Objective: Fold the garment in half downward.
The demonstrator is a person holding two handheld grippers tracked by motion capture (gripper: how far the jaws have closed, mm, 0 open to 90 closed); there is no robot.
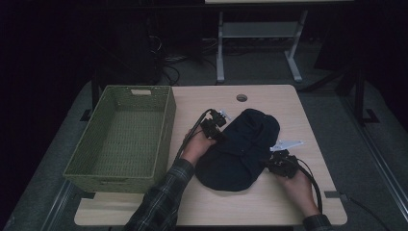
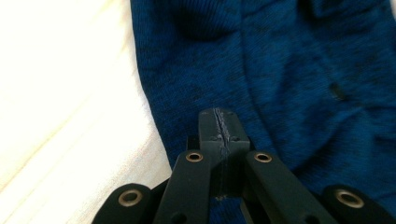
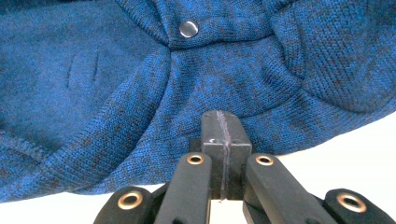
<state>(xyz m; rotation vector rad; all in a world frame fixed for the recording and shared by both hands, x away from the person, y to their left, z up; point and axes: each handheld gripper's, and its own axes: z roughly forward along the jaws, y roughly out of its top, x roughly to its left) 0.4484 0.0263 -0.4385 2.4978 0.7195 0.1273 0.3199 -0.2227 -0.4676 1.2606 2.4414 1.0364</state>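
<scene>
While you work from above, the dark blue garment (image 1: 239, 149) lies mid-worktop (image 1: 269, 202) beside the green basket (image 1: 122, 139), your grippers flanking it. Left gripper (image 2: 219, 126): fingers pressed together over cloth edge. Right gripper (image 3: 223, 128): fingers likewise closed, empty, near the snap button (image 3: 188, 28).

Dark garment (image 1: 238, 149) lies bunched on the table (image 1: 269, 202), right of centre. Green woven basket (image 1: 122, 137) sits at the table's left edge, just beside the garment. Left claw (image 1: 215, 126) at the garment's upper left edge; right claw (image 1: 279, 163) at its lower right edge. Both hands come in from the bottom; 1 plaid sleeve (image 1: 161, 202) on the left forearm.
</scene>
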